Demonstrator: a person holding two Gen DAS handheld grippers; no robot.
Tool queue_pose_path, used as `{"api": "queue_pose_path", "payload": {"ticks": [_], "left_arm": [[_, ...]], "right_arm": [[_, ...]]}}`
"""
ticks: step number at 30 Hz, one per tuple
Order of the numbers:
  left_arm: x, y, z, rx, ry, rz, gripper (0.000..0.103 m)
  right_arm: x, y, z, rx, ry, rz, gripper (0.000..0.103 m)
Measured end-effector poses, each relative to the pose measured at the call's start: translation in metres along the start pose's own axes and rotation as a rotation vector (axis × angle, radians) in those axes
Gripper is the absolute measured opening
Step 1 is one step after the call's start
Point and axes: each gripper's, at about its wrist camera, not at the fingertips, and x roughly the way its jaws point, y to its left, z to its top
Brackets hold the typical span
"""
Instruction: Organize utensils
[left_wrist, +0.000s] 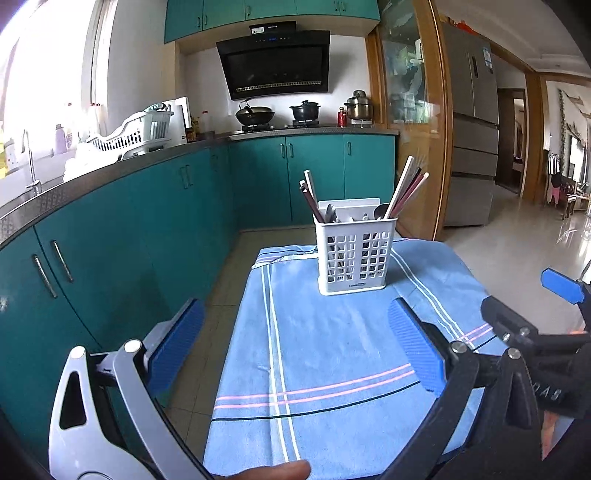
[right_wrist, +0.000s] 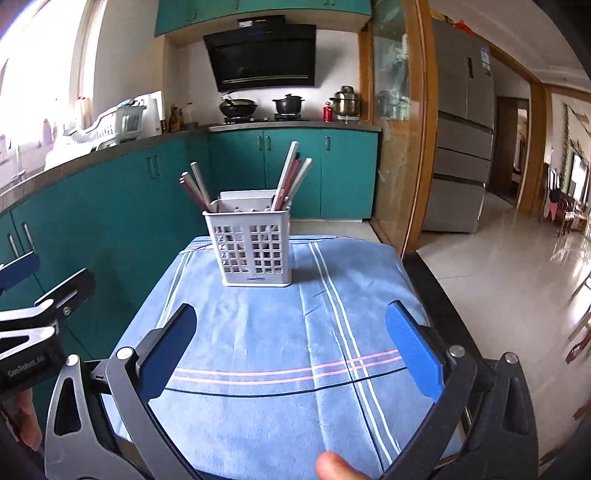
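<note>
teal kitchen cabinets ring a blue cloth. left gripper and right gripper hang wide and empty over it. beyond, chopsticks and spoons already stand in the caddy; sorting looks nearly done.

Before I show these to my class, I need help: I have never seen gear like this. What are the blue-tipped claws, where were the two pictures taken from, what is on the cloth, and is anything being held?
No robot here: a person holds a hand tool in each hand, each carrying a camera looking along its jaws. One picture comes from the left gripper, the other from the right gripper. Both stand open and hold nothing. On the blue striped cloth stands a white slotted utensil holder with chopsticks and spoons in it. Behind are teal kitchen cabinets and a stove with pots.
</note>
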Motion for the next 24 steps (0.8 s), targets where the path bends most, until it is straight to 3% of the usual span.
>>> {"api": "queue_pose_path", "payload": {"ticks": [24], "left_arm": [[0.0019, 0.0040, 0.0010, 0.004, 0.009, -0.004, 0.099]], "right_arm": [[-0.0080, 0.0058, -0.0028, -0.004, -0.022, -0.006, 0.100]]}}
